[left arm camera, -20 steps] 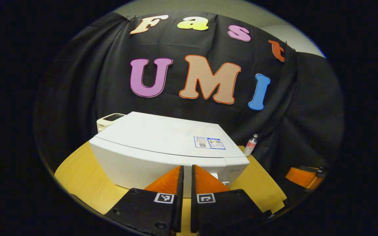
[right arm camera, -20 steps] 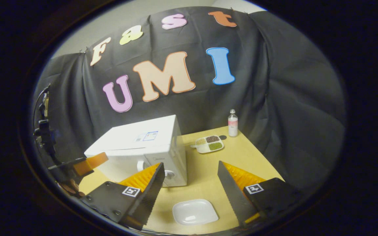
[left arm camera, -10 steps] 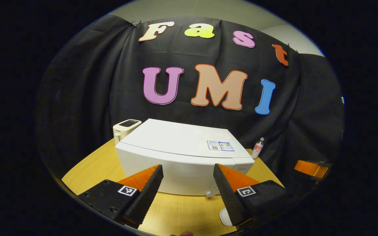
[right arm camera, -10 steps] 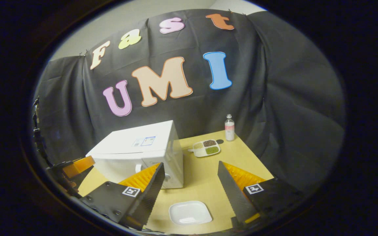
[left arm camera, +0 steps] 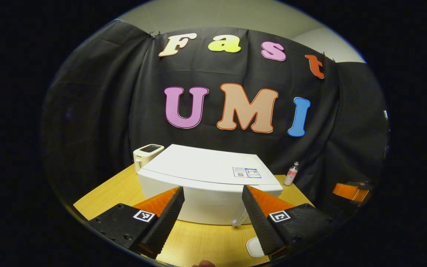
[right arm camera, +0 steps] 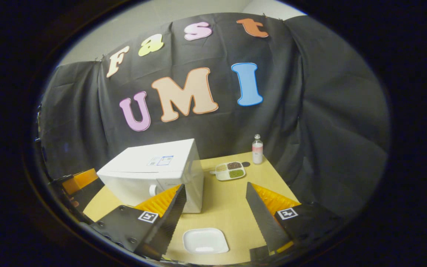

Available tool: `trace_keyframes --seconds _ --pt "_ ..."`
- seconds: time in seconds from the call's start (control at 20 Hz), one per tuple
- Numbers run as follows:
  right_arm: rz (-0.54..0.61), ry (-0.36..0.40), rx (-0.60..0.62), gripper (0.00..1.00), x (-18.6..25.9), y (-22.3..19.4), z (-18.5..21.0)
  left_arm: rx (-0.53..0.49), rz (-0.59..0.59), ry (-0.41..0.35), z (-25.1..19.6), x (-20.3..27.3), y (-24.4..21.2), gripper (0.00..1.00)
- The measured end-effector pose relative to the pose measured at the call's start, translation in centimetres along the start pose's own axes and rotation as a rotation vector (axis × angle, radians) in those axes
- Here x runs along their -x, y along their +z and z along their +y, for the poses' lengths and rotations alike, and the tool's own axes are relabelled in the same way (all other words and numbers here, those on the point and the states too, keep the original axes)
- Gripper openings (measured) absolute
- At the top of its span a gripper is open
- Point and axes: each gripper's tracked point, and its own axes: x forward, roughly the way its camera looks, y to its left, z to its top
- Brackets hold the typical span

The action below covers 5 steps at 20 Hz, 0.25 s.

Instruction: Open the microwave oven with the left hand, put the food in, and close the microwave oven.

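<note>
Left gripper view: my left gripper (left arm camera: 212, 207) hangs open before the shut white box-shaped microwave (left arm camera: 206, 185); I should hook its door handle (left arm camera: 238, 221) squarely.

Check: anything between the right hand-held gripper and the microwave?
Nothing. In the right gripper view, only bare table separates the open right hand-held gripper from the microwave; the white plate lies nearer, between its fingers.
</note>
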Motion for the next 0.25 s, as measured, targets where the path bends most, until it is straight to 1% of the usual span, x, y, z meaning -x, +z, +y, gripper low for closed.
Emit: trace_keyframes --seconds 0.25 --pt "-0.038 0.012 0.053 0.91 0.6 1.6 -1.0 0.011 0.005 -0.001 -1.8 0.3 -0.2 0.96"
